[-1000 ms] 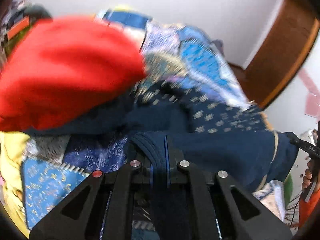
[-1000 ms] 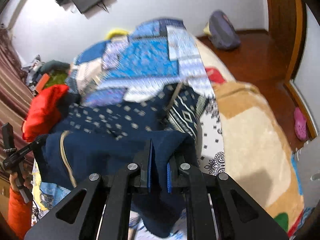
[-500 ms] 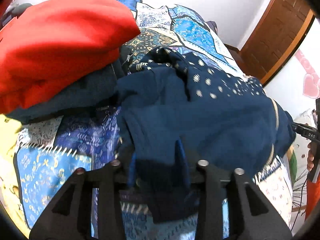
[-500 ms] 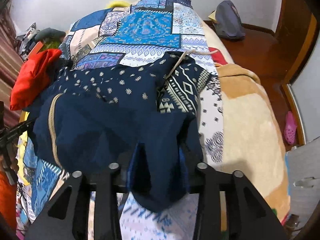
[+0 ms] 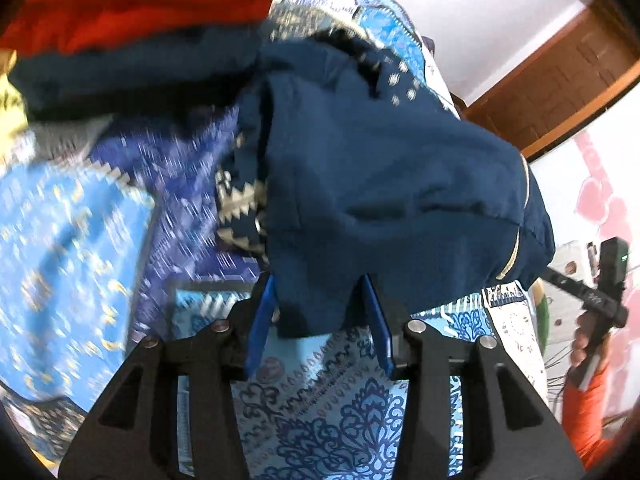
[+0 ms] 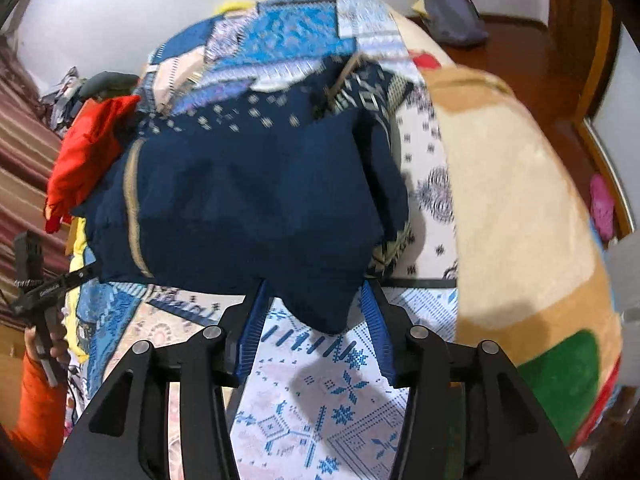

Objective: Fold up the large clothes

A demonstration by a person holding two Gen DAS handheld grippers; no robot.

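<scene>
With both sets of jaws having just been opening, I see my left tool (image 5: 318,316) and right tool (image 6: 316,316) parted, a corner of the navy garment (image 6: 256,208) loose between each pair. It lies folded on the patchwork bedspread (image 6: 320,392), a red garment (image 5: 140,0) heaped beyond.

Black angular left gripper (image 5: 318,320) and right gripper (image 6: 316,320), blue-padded fingers (image 5: 260,320), silver screws, orange sleeve (image 5: 592,412).
</scene>
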